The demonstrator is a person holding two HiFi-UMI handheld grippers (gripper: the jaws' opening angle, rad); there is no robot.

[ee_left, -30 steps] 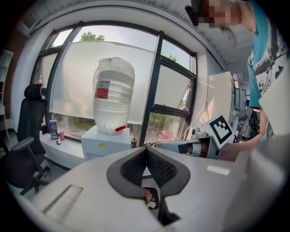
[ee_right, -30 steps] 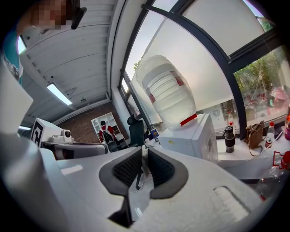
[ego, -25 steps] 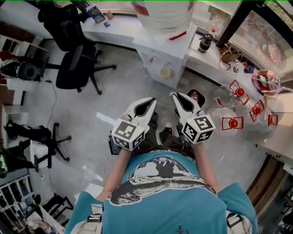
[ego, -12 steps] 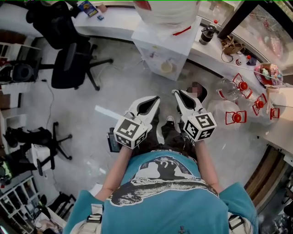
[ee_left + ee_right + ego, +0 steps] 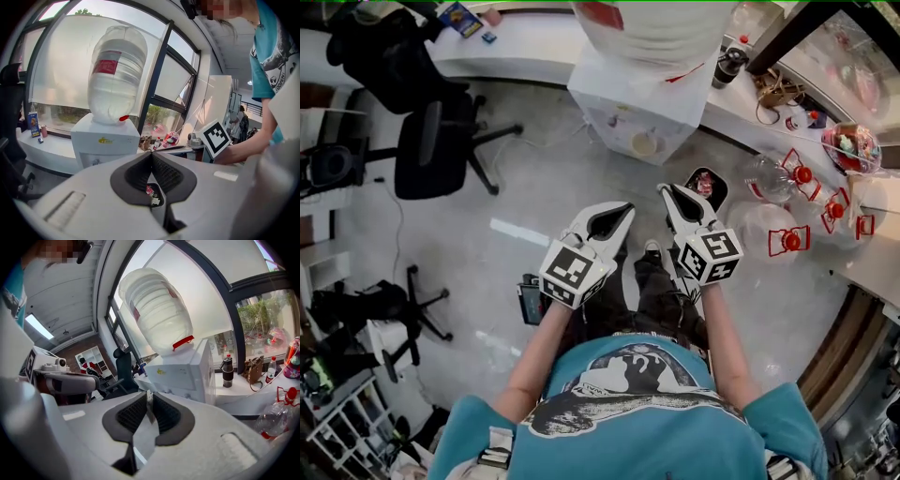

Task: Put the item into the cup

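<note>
The left tool and right tool hover closed and empty at waist height, likely since nothing is within reach

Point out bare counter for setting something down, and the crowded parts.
Bare: the white counter between the blue box and the water dispenser. Crowded: right of the dispenser, with the flask, brown bag and red-topped containers.

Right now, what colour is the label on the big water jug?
Red; the jug label shows best in the left gripper view.
</note>
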